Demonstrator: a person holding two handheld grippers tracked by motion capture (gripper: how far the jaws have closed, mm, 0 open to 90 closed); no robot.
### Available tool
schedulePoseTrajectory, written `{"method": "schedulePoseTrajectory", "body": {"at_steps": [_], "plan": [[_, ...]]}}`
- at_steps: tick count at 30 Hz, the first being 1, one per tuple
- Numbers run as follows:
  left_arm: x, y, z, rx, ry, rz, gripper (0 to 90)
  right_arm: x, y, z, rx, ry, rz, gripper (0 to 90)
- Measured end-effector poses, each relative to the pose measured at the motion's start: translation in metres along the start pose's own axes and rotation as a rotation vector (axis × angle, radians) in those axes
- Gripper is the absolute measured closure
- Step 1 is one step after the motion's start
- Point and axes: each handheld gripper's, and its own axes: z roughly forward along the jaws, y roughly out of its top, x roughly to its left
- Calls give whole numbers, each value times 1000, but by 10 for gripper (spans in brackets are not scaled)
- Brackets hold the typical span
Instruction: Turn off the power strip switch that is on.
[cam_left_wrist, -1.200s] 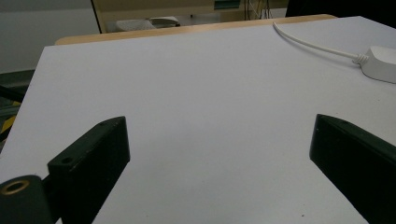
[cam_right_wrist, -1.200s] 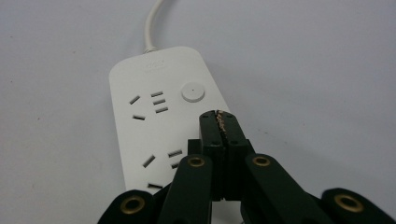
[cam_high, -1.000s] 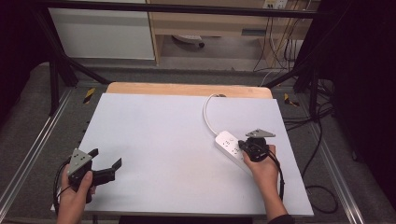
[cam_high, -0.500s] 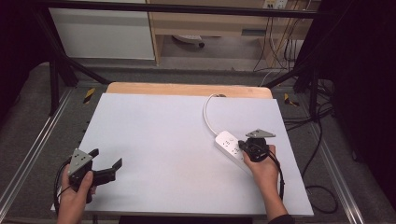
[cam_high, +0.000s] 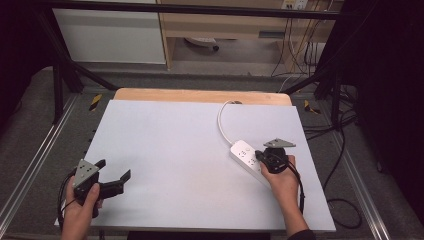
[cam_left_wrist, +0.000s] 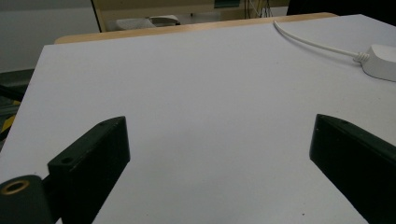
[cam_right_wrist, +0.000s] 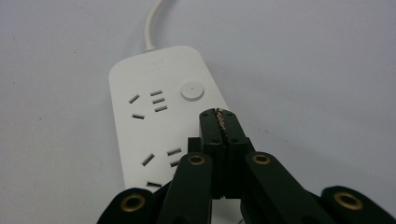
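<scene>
White power strip (cam_high: 248, 159) lies flat, slanted, on the table's right side.

One white power strip (cam_high: 248, 158) with one round button (cam_right_wrist: 192, 90) and one white cord (cam_high: 223, 123); two black grippers, left gripper (cam_high: 114, 180) and right gripper (cam_high: 259, 157); one counter (cam_high: 165, 150)

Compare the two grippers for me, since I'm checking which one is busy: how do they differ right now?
The left gripper has its jaws spread wide over bare table; the right gripper has its jaws pressed together. The left one is far from the power strip; the right one's tips are over the strip, near its round button. Both are black and hand-held.
</scene>
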Motion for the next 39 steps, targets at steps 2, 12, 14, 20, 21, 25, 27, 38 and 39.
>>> {"method": "schedulePoseTrajectory", "body": {"at_steps": [2, 12, 14, 20, 21, 25, 27, 38, 39], "plan": [[0, 0, 0, 0, 0, 0, 49, 0, 0, 0, -1, 0, 0, 900], [0, 0, 0, -1, 1, 2, 49, 0, 0, 0, -1, 2, -2, 900], [0, 0, 0, -2, 5, 3, 49, -1, 0, 0, -2, 4, 4, 900], [0, 0, 0, -2, 5, 2, 49, 0, 0, 0, 0, 2, 0, 900], [0, 0, 0, -2, 5, 2, 49, -1, 0, 0, 0, 3, 3, 900], [0, 0, 0, -3, 2, -3, 49, -1, 0, 0, 1, 4, 4, 900], [0, 0, 0, 0, 2, 0, 49, -1, 0, 1, 2, 5, 5, 900], [1, 0, 0, -1, 4, -2, 49, -2, -1, 1, 2, 10, 6, 900], [1, 0, 0, -2, 3, -2, 49, -2, -1, 0, 2, 10, 6, 900]]}}
